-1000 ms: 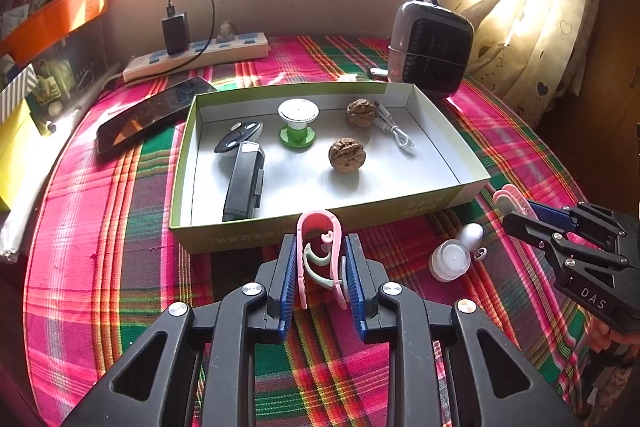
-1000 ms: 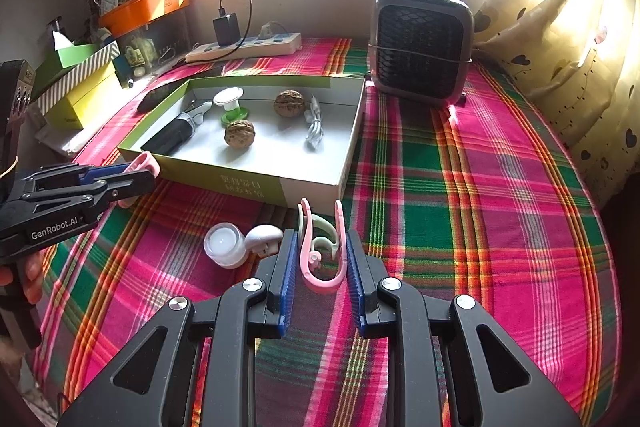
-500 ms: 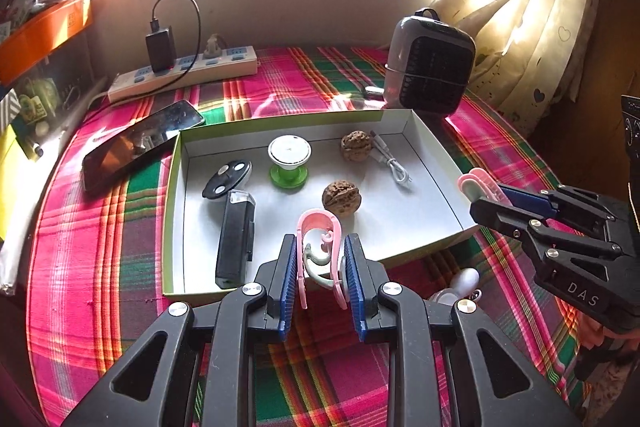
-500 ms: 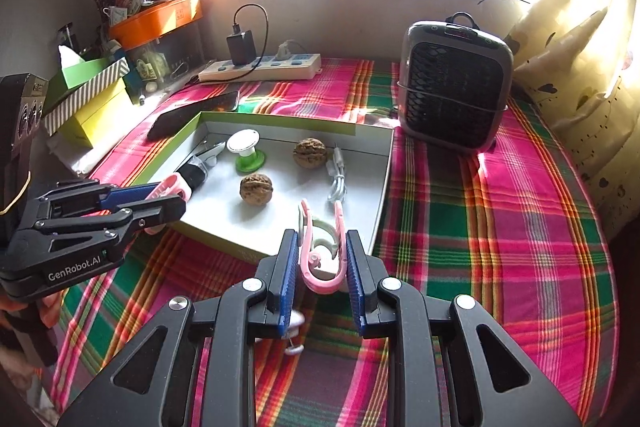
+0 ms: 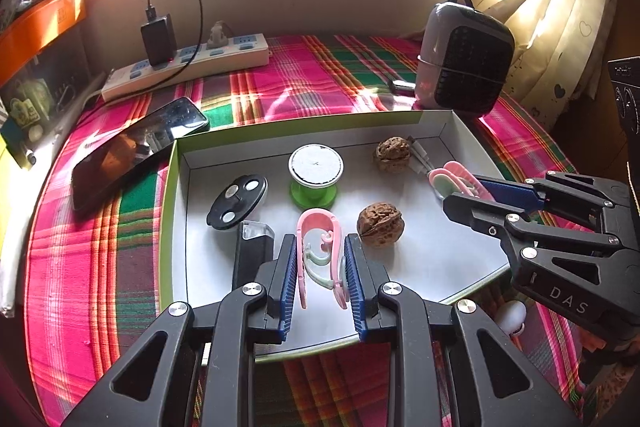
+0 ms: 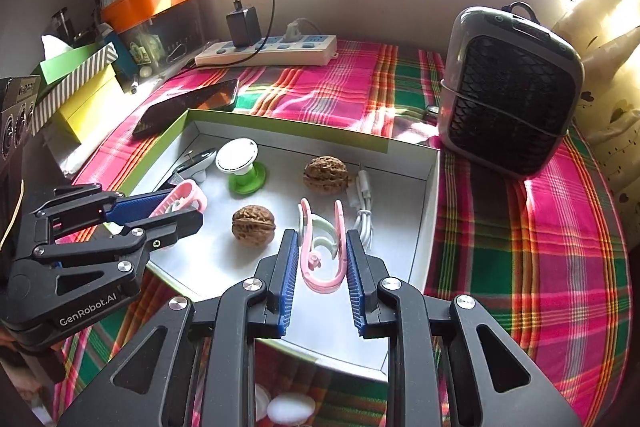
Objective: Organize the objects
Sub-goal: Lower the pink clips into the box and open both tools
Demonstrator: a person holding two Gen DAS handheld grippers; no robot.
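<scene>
Left tongs (image 5: 322, 269) pinch a pink U-shaped clip (image 5: 320, 247) with a pale green curl inside, over the white tray (image 5: 460, 131). Right tongs (image 6: 320, 259) pinch a matching pink clip (image 6: 322, 251). Beyond lie two brown wrinkled walnuts (image 5: 380, 225).

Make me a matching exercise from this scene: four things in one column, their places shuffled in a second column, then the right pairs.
Things:
1. pink clip
2. phone
3. charger
4. green spool

Places:
A. plugged into the power strip
B. upright inside the box
C. flat on the plaid cloth, left of the box
D. clamped in the left gripper

Pairs: 1-D, 2-C, 3-A, 4-B
</scene>
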